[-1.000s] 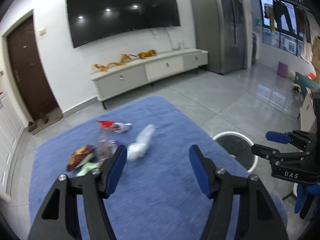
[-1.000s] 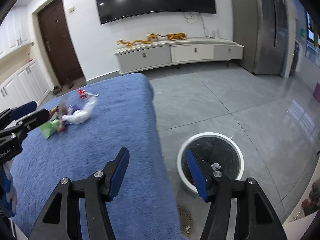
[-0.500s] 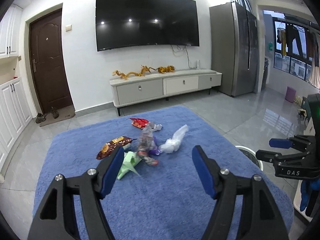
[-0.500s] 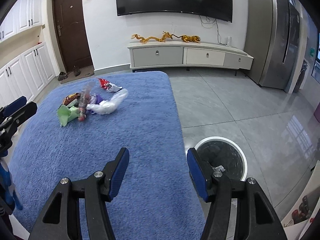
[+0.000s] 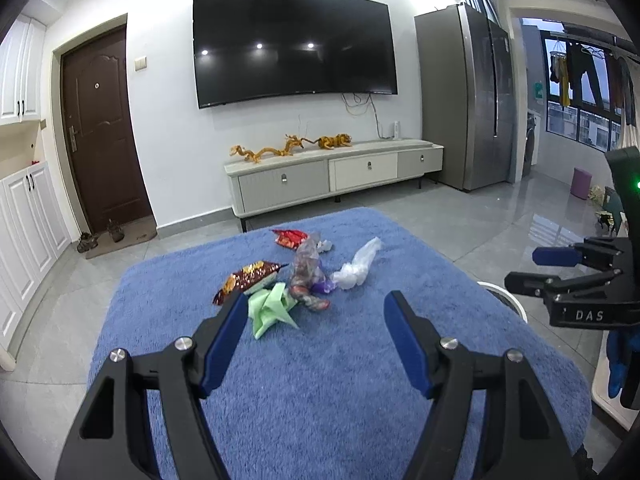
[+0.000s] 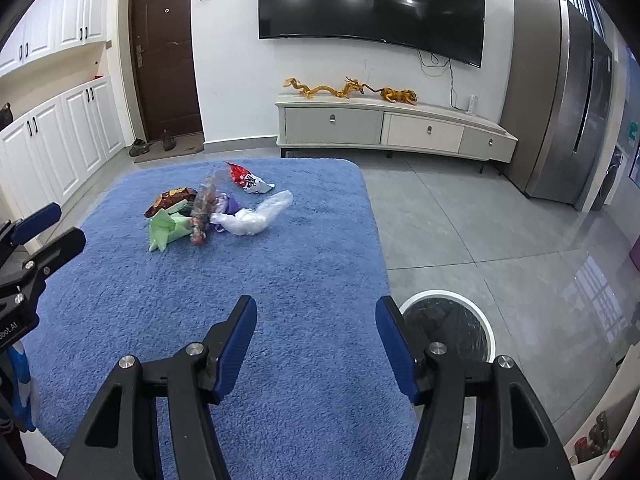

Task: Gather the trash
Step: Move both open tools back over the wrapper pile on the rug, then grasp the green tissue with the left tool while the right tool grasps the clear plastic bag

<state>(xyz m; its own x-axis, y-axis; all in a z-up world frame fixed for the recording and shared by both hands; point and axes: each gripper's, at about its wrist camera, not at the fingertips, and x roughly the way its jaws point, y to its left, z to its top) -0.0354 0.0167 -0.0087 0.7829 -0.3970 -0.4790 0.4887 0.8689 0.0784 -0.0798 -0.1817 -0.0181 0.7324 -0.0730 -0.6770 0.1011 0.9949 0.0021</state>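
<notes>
blue shaggy rug (image 6: 280,280). light green wrapper (image 6: 166,230). brown-and-gold snack bag (image 5: 246,278). red packet (image 6: 240,174) with white end. clear-white plastic bag (image 6: 256,216). crumpled clear bottle (image 5: 306,268), red and purple print. bin (image 6: 486,322) white rim, dark inside. left gripper (image 5: 316,338) and right gripper (image 6: 316,342) black, blue pads. floor (image 6: 480,232) grey glossy tile.

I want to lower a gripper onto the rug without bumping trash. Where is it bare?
The rug is bare between the trash pile and the right gripper, and along its right edge toward the bin. It is crowded at the far left, where wrappers, the green paper and the clear bag bunch together.
</notes>
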